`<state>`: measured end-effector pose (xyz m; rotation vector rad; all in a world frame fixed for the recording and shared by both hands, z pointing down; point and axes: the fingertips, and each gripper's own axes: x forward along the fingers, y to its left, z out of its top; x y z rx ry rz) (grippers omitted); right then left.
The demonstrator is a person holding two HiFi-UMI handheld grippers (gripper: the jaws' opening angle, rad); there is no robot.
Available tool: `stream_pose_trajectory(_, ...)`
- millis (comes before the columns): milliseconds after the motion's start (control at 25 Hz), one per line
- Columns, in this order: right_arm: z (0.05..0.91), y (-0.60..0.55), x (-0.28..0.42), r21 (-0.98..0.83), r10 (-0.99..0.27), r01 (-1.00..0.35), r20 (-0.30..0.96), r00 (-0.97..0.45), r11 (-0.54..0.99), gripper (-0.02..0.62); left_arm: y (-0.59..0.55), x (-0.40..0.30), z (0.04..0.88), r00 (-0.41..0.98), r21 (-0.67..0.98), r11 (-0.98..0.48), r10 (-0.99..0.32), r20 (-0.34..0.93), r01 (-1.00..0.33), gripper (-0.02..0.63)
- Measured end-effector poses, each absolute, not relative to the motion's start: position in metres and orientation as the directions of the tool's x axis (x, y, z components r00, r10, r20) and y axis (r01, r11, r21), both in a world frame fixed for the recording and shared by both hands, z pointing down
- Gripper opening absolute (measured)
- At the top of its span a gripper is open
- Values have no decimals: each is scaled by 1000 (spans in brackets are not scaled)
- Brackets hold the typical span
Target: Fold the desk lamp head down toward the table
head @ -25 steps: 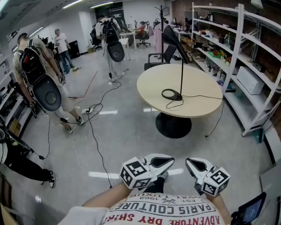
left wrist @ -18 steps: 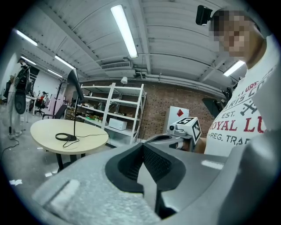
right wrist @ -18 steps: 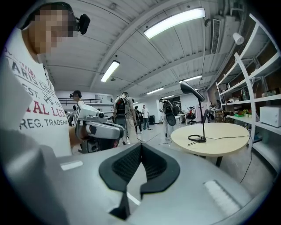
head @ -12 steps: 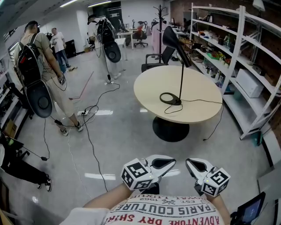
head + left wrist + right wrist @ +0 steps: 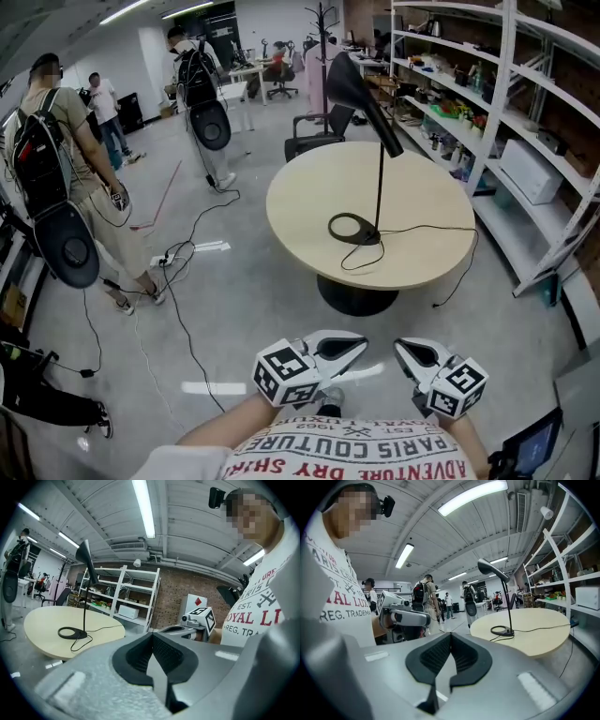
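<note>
Table [image 5: 309, 220] and lamp [image 5: 379, 178] sit well ahead. Your left tongs [image 5: 362, 344] and right tongs [image 5: 398, 346] are closed, empty; spread one nearing the head [image 5: 349, 82]

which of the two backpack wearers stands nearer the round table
The backpack wearer just up-left of the round table; the other backpack wearer stands farther, at the left edge.

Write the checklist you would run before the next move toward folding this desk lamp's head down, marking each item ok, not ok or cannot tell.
1. Desk lamp upright on the round table: ok.
2. Lamp head raised, unfolded: ok.
3. Left hand-held gripper empty, jaws shut: ok.
4. Right hand-held gripper empty, jaws shut: ok.
5. Both hand-held grippers near the lamp: not ok, floor lies between.
6. Cord slack on the table: ok.
</note>
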<state>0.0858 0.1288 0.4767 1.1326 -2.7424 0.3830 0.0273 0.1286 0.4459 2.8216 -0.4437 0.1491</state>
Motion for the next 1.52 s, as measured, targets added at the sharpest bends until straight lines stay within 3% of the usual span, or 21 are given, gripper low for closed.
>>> stream_pose_trajectory(800,473,-82,78,-169,-687,-722,226,-691,671,3,-94,13,441,943,252,-909,-307,131,-331,2)
stream_pose_trajectory(1520,481,-103,96,-140,-731,-762,218,-647,632,14,-116,15,448,942,232,-915,-308,130,-331,2)
